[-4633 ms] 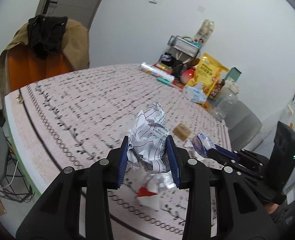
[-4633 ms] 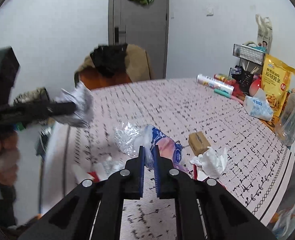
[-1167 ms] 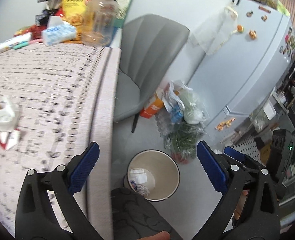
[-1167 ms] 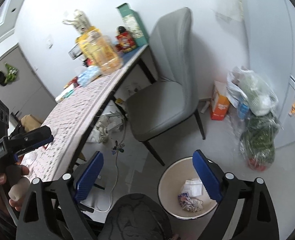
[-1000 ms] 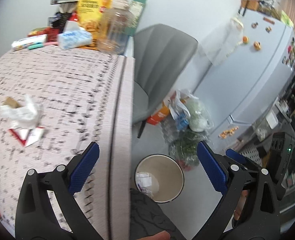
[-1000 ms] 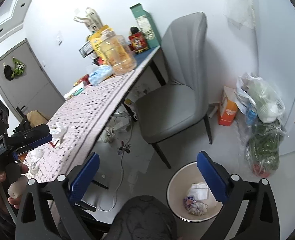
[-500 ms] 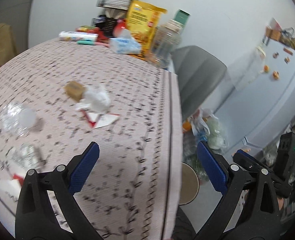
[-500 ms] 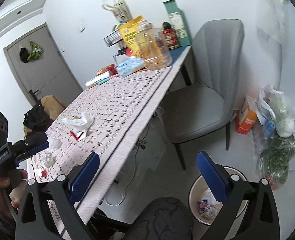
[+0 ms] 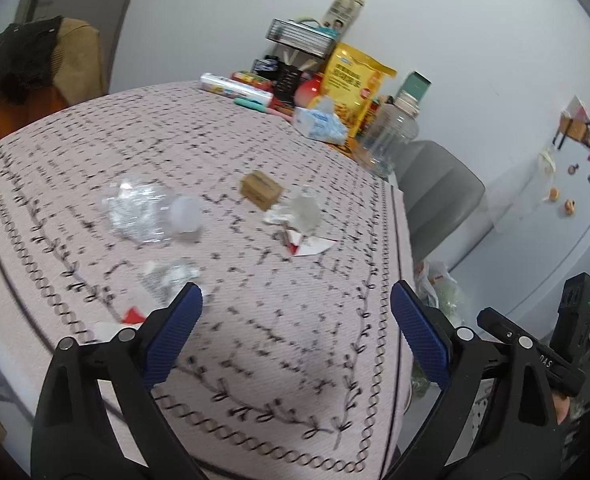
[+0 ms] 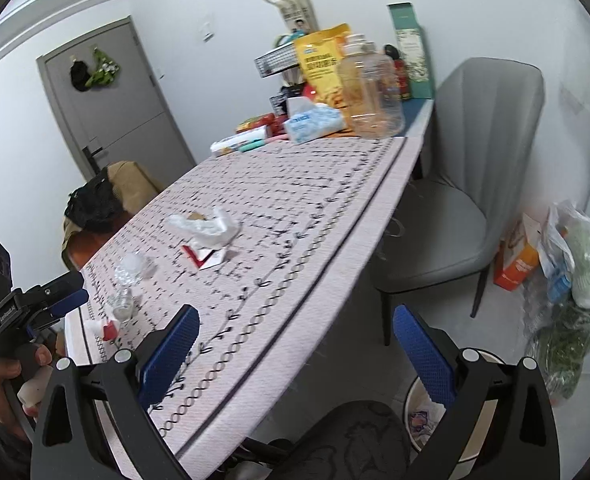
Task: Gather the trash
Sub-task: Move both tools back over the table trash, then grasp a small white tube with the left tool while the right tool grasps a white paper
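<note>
Both grippers are open and empty. My left gripper (image 9: 295,328) hovers over the near edge of the patterned table (image 9: 255,360). Trash lies ahead of it: a crumpled clear plastic wrap (image 9: 147,212), a small crumpled wrapper (image 9: 171,276), a white tissue wad (image 9: 299,212) on a red-and-white wrapper (image 9: 311,244), and a small cardboard box (image 9: 261,190). My right gripper (image 10: 295,344) is over the table's corner, beside the floor. The round trash bin (image 10: 419,412) with trash inside sits on the floor below the right gripper. The left gripper also shows in the right wrist view (image 10: 55,300).
Groceries stand at the table's far end: a yellow snack bag (image 9: 355,80), a clear jar (image 9: 391,136), a tissue pack (image 9: 319,124). A grey chair (image 10: 455,200) stands next to the table. Full bags (image 10: 567,272) sit on the floor by the fridge (image 9: 555,208).
Both grippers dropped their trash into the bin and opened. They have since swung up from the bin back toward the table; the left one now faces the remaining trash.
</note>
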The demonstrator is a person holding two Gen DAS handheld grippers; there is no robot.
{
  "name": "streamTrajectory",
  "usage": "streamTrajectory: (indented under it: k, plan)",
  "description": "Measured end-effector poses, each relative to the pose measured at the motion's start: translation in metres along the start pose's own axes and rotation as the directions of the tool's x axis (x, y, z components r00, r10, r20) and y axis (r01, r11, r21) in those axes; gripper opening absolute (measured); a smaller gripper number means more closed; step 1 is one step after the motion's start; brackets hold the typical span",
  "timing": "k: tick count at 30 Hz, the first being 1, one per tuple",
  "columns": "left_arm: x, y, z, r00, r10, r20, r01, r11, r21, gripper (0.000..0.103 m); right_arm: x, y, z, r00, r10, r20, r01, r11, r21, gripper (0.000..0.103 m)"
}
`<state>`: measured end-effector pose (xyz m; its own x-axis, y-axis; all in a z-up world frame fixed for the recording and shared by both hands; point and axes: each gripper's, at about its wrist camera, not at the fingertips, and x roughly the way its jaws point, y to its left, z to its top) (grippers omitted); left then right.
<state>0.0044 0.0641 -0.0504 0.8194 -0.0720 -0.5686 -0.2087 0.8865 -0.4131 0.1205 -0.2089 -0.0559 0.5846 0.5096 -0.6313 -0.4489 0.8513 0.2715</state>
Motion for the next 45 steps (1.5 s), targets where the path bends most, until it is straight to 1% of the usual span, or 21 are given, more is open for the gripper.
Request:
streamTrajectory:
  k: [4,8,11,15,20,28,29,30,31,33,34,36,39,45]
  plan:
    - [-0.012,0.022,-0.003,0.999,0.031,0.013,-0.031,0.999,-0.042,0.084,0.008,0.017,-0.002,1.0,0.021,-0.016,-0.022,0.999,-0.027,0.096]
    - [-0.024,0.042,-0.009,0.999,0.048,0.013,-0.047,0.995,-0.084,0.07,0.013,0.029,-0.002,0.999,0.039,-0.026,-0.04,0.998,-0.046,0.096]
    - [-0.031,0.056,-0.015,0.997,0.071,0.018,-0.069,0.991,-0.111,0.063,0.016,0.035,-0.003,0.998,0.047,-0.032,-0.048,0.997,-0.057,0.095]
    - [-0.032,0.071,-0.021,0.996,0.091,0.001,-0.09,0.985,-0.148,0.054,0.021,0.041,-0.003,0.998,0.054,-0.044,-0.057,0.996,-0.063,0.095]
    - [-0.024,0.086,-0.029,0.995,0.096,-0.029,-0.1,0.979,-0.178,0.051,0.028,0.05,-0.005,0.997,0.049,-0.064,-0.054,0.995,-0.079,0.095]
    - [-0.007,0.099,-0.034,0.992,0.11,-0.059,-0.12,0.972,-0.202,0.051,0.041,0.063,-0.008,0.995,0.045,-0.091,-0.054,0.994,-0.094,0.095]
    - [-0.004,0.1,-0.034,0.991,0.115,-0.063,-0.126,0.971,-0.203,0.049,0.043,0.063,-0.008,0.994,0.049,-0.095,-0.057,0.994,-0.092,0.095]
    - [-0.001,0.101,-0.033,0.991,0.119,-0.067,-0.13,0.97,-0.204,0.042,0.045,0.062,-0.008,0.994,0.053,-0.099,-0.062,0.994,-0.088,0.095]
    - [0.003,0.102,-0.033,0.989,0.127,-0.073,-0.139,0.969,-0.203,0.039,0.046,0.062,-0.008,0.993,0.056,-0.102,-0.065,0.994,-0.085,0.095]
    - [0.008,0.104,-0.031,0.984,0.155,-0.083,-0.169,0.964,-0.207,0.02,0.05,0.062,-0.007,0.992,0.065,-0.109,-0.074,0.994,-0.077,0.095]
    - [0.009,0.105,-0.031,0.983,0.167,-0.081,-0.181,0.96,-0.215,0.019,0.053,0.062,-0.006,0.991,0.071,-0.112,-0.079,0.994,-0.074,0.095]
    - [0.007,0.106,-0.028,0.977,0.203,-0.061,-0.211,0.955,-0.209,0.01,0.056,0.064,-0.004,0.991,0.071,-0.113,-0.08,0.994,-0.074,0.095]
    - [0.003,0.105,-0.023,0.974,0.224,-0.034,-0.226,0.952,-0.205,0.005,0.065,0.07,0.001,0.99,0.075,-0.122,-0.086,0.993,-0.086,0.095]
    - [-0.009,0.11,-0.009,0.97,0.243,0.02,-0.233,0.948,-0.215,0.004,0.098,0.089,0.014,0.986,0.058,-0.157,-0.074,0.993,-0.096,0.095]
